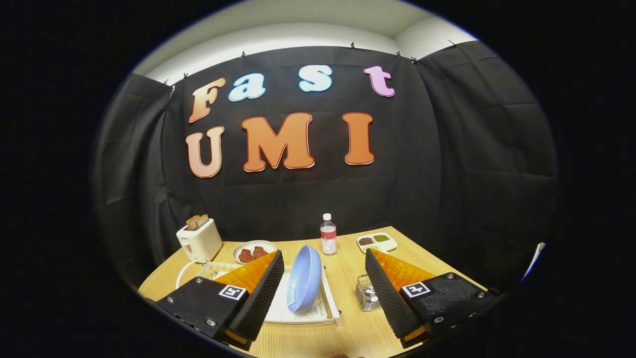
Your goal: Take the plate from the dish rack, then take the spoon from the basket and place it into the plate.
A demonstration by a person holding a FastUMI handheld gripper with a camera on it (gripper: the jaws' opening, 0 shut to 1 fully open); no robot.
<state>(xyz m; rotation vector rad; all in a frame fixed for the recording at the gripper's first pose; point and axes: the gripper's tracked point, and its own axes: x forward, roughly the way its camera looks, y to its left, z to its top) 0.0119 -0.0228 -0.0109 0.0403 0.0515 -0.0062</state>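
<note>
A pale blue plate (pixel 304 278) stands on edge in the white dish rack (pixel 298 311) on the wooden table, between and just ahead of my two fingers. My gripper (pixel 324 278) is open, with a wide gap and nothing held; its fingers stand either side of the plate without touching it. A small clear mesh basket (pixel 366 293) sits to the right of the rack, partly hidden by the right finger; something pale lies inside, too small to identify as the spoon.
A white toaster (pixel 199 239) with bread stands at the back left. Behind the rack are a plate with dark red food (pixel 254 251), a clear bottle (pixel 328 234) and a white tray with two fillings (pixel 376 242).
</note>
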